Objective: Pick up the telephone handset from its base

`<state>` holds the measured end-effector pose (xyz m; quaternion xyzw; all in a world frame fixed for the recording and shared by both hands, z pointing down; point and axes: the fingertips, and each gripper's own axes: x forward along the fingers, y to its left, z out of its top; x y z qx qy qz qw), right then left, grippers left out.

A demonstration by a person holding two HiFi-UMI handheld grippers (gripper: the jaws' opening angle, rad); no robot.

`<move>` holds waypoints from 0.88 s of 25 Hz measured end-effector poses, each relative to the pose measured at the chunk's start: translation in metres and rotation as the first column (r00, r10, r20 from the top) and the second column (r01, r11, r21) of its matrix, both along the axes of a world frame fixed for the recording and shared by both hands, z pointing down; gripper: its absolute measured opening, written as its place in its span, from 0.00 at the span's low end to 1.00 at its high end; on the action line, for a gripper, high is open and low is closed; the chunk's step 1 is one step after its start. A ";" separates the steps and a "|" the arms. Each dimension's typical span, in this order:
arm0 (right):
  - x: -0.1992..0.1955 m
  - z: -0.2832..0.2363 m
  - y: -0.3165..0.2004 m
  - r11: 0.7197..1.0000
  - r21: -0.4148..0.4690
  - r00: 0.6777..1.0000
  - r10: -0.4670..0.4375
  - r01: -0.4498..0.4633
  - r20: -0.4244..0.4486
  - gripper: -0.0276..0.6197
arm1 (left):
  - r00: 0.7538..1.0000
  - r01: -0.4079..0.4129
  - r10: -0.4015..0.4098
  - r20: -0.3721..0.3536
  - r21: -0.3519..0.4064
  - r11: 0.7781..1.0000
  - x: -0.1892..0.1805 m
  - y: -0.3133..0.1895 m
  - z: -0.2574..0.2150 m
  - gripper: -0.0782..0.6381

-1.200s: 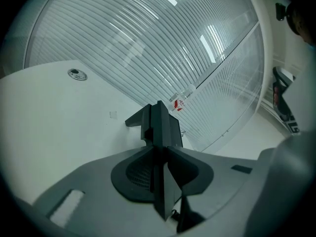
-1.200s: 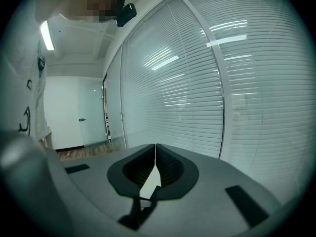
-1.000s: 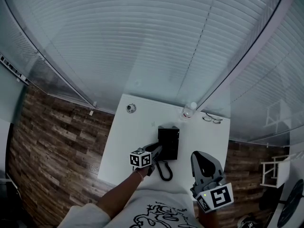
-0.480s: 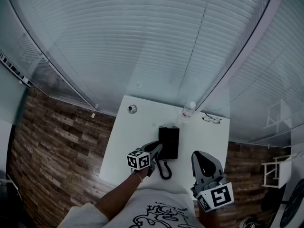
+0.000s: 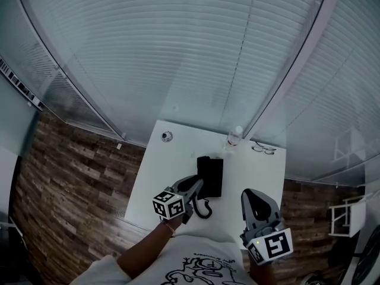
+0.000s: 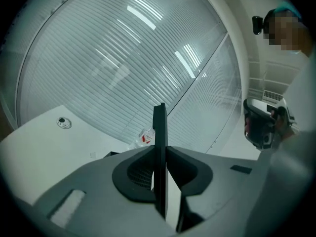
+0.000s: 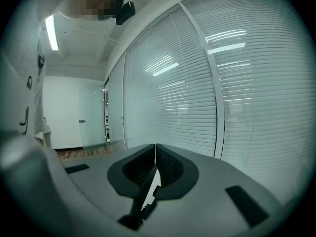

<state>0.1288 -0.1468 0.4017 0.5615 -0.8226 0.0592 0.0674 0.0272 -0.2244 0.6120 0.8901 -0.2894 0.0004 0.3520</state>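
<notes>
- The handset (image 6: 159,125) is clamped between the jaws of the left gripper (image 5: 193,187), which have just been closing on it. It is held just near-left of the telephone base (image 5: 210,176).
- The right gripper (image 7: 155,148) is clenched and empty.
- The pick-up is judged nearly complete.

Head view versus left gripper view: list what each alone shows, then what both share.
Head view only: glasses, cord, wood floor. Left gripper view only: left tongs shut on the handset, seen edge-on. Both: table, bottle, right tongs, blinds.
</notes>
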 end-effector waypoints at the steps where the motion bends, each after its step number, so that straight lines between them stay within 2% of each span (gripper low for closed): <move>1: 0.001 0.000 0.002 1.000 0.000 1.000 0.000 0.000 0.000 0.05 | 1.000 -0.001 0.001 -0.002 0.014 1.000 0.000 0.002 -0.008 0.20; 11: 0.014 -0.008 0.019 1.000 0.021 1.000 0.003 -0.003 0.005 0.05 | 0.999 0.017 -0.012 -0.030 0.164 0.986 0.004 0.019 -0.097 0.20; 22: 0.020 -0.016 0.031 0.999 0.037 1.000 0.003 -0.003 0.010 0.05 | 0.997 0.065 -0.049 -0.056 0.329 0.942 -0.009 0.044 -0.185 0.20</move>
